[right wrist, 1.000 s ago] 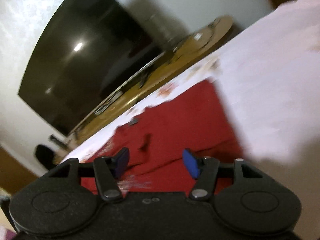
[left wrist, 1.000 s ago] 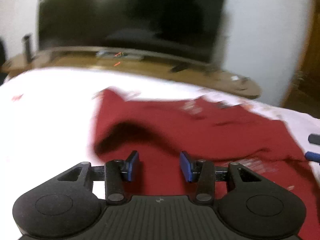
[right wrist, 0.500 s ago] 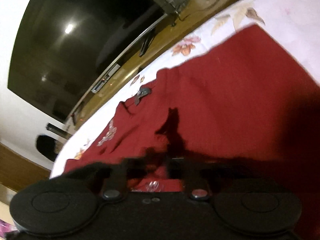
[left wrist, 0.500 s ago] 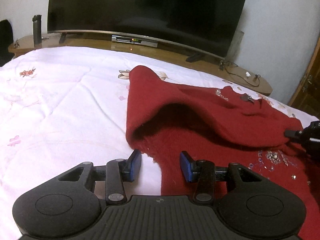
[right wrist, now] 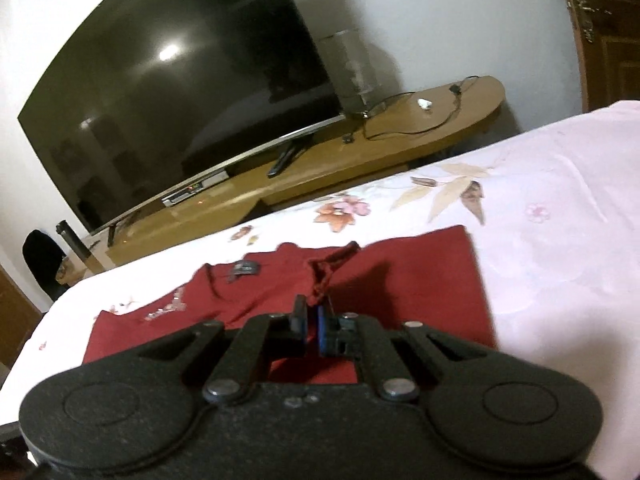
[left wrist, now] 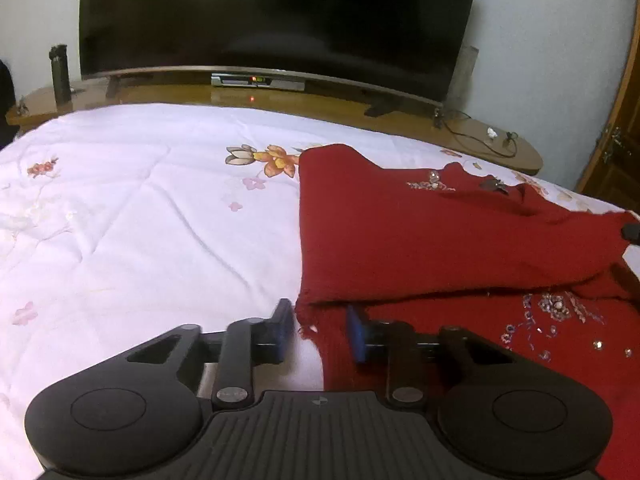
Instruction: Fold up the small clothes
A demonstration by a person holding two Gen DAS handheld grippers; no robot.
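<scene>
Closing on the near left corner of the red sweater (left wrist: pixel 440 236), the left gripper (left wrist: pixel 318 330) has the frayed edge of the knit between its blue pads (left wrist: pixel 286 330), though a gap shows on either side, so the pads do not look to be pressing yet. The sweater lies ahead and to the right of this gripper on the white flowered bedspread (left wrist: pixel 140 220), with an upper layer already laid over the beaded lower one; taking the corner here probably gives that hand a hold to carry or steady the fold. Off to the right, the right gripper (right wrist: pixel 313 330) is clenched on a pinch of the red cloth, which stands up in a small peak just ahead of its fingertips while the rest lies flat. That raised pinch suggests the cloth is being lifted so it can be drawn across. Beyond both grippers stand a television (left wrist: pixel 280 16) and a wooden shelf (right wrist: pixel 360 160).
</scene>
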